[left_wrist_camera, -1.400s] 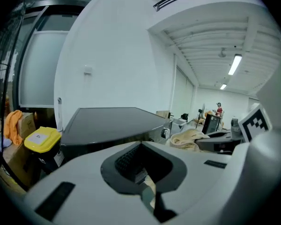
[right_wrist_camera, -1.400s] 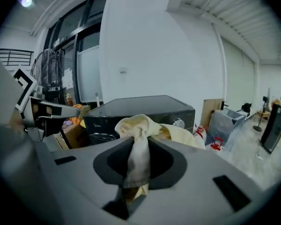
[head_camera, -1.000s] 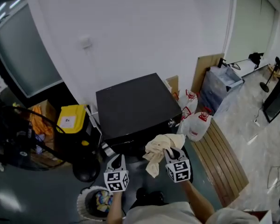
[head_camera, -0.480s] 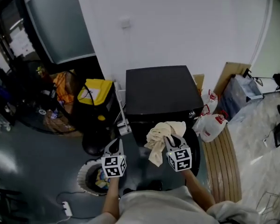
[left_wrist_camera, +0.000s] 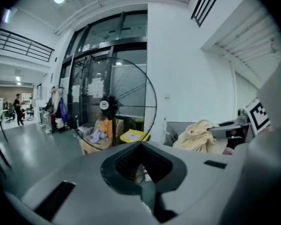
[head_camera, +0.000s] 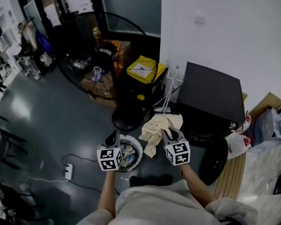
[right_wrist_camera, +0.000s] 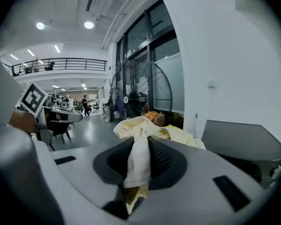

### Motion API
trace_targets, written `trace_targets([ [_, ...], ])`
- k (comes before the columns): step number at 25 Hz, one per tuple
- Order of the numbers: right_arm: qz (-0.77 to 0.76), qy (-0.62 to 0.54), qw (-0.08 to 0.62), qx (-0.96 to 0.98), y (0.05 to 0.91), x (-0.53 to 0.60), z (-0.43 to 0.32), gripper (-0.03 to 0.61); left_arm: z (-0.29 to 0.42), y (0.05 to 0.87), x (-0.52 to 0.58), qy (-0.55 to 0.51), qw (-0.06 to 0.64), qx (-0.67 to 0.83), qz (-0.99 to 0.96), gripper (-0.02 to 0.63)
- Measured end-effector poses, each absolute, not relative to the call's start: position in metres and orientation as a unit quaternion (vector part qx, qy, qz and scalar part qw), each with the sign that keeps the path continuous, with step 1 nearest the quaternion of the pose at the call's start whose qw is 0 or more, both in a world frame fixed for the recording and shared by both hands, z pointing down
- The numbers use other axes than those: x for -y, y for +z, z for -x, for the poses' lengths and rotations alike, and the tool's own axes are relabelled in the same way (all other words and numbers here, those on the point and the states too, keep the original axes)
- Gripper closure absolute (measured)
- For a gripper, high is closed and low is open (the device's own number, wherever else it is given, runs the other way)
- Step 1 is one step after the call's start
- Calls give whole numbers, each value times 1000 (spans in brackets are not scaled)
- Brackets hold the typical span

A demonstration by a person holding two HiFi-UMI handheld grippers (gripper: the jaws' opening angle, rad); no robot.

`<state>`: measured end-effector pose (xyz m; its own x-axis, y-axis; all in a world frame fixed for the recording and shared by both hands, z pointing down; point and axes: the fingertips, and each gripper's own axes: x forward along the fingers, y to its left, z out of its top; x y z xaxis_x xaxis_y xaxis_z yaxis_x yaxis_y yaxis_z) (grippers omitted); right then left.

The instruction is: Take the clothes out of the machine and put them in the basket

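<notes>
Right tool (head_camera: 167,131) is gripping the cream cloth (head_camera: 154,131), which is hanging just beside the basket (head_camera: 139,150) and not in it yet. Left tool (head_camera: 114,137) is sitting closed and empty. Basket is already holding clothes. Can't see inside the machine (head_camera: 210,93).

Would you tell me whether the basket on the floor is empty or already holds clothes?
Not empty: the basket has colourful clothes inside, seen from above in the head view.

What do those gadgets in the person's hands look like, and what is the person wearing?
The left gripper and the right gripper each have a pale grey plastic body with dark ribbed pads. Each carries a cube of black-and-white square markers. The person wears a light short-sleeved top.
</notes>
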<state>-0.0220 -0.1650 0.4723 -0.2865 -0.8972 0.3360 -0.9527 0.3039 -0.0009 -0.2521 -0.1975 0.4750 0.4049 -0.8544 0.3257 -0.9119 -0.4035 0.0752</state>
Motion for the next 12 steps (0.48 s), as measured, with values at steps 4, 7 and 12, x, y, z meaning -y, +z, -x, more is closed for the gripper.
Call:
trace_targets([
  [4, -528, 100, 147, 831, 482, 186, 111, 502, 350, 482, 180, 117, 137, 590, -787, 595],
  [7, -497, 104, 154, 848, 495, 197, 166, 502, 409, 493, 164, 120, 148, 623, -759, 595],
  [12, -448, 120, 181, 867, 525, 195, 241, 501, 478, 515, 136, 124, 176, 659, -721, 595],
])
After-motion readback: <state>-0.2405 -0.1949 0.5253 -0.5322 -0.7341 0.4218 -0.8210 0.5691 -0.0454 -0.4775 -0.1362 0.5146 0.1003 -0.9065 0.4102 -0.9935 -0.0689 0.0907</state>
